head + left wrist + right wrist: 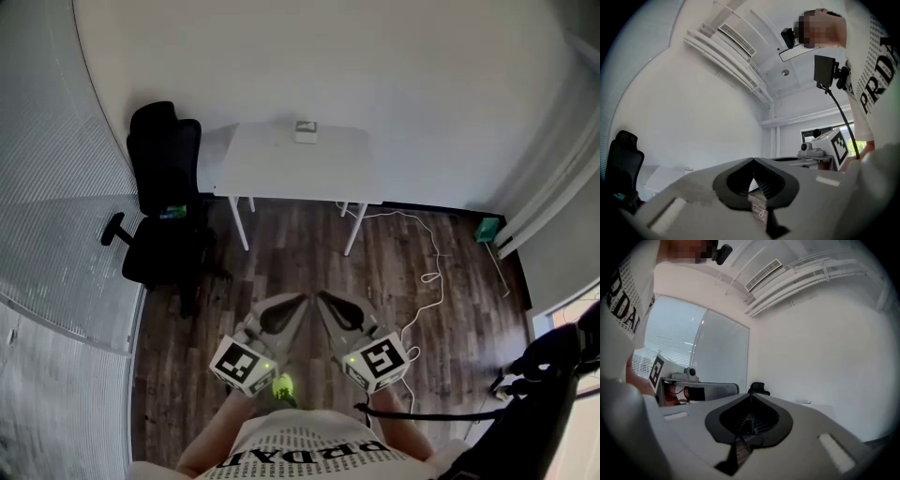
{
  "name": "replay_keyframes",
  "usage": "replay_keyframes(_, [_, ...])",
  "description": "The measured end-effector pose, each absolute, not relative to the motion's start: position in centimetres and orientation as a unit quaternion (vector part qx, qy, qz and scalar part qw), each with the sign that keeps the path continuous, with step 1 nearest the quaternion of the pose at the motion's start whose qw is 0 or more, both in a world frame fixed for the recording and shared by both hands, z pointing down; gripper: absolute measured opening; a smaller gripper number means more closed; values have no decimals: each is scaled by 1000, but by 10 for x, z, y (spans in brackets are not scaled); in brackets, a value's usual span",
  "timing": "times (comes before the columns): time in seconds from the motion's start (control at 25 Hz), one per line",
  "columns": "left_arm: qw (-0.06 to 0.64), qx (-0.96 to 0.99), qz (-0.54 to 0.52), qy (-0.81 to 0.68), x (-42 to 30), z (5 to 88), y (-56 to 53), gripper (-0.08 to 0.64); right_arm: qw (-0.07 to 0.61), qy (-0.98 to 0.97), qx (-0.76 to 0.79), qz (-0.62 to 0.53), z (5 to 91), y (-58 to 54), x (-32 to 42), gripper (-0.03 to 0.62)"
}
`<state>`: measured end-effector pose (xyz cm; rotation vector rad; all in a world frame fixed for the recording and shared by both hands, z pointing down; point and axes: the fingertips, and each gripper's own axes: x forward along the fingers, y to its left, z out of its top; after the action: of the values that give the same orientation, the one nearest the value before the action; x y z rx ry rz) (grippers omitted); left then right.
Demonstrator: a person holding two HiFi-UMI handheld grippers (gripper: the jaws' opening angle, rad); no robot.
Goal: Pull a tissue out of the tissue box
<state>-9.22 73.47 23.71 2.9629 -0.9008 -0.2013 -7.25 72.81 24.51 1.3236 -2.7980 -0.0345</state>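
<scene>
Plainly, the left gripper point(298, 300) and right gripper point(323, 298) are held side by side at 6 o'clock, fingers closed on nothing. The tissue box point(306, 131) is seen at 12 o'clock on the bench point(272, 169), well apart from both.

Floor point(291, 267) before the bench point(281, 169) lies open along its front edge. Office chair point(164, 202) stands at its left edge; loose cable point(437, 253) trails off its right corner. Tissue box point(307, 131) occupies the rear edge.

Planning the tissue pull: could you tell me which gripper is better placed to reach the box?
Left, only marginally: left gripper and right gripper are both shut, empty, far from the tissue box on the table, which lies nearly centred, slightly leftward.
</scene>
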Motion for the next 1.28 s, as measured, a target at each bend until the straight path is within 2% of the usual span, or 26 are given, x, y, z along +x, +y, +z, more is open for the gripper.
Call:
replay_keyframes(0.28, [11,957,-62,-282,-116,237,685,-8,24,-898,439,-13,246,682,-92,11])
replay_keyframes(0.52, [32,956,-63,-286,-120,248,655,-8,32,-897,441,0,255,652,-91,20])
replay_keyframes(0.88, [39,949,-57,-308,-86,247,590,-6,30,-910,412,4,255,585,-63,49])
replay_keyframes(1.28, [39,948,-40,-314,-22,250,519,-8,23,-919,393,10,250,513,-2,51])
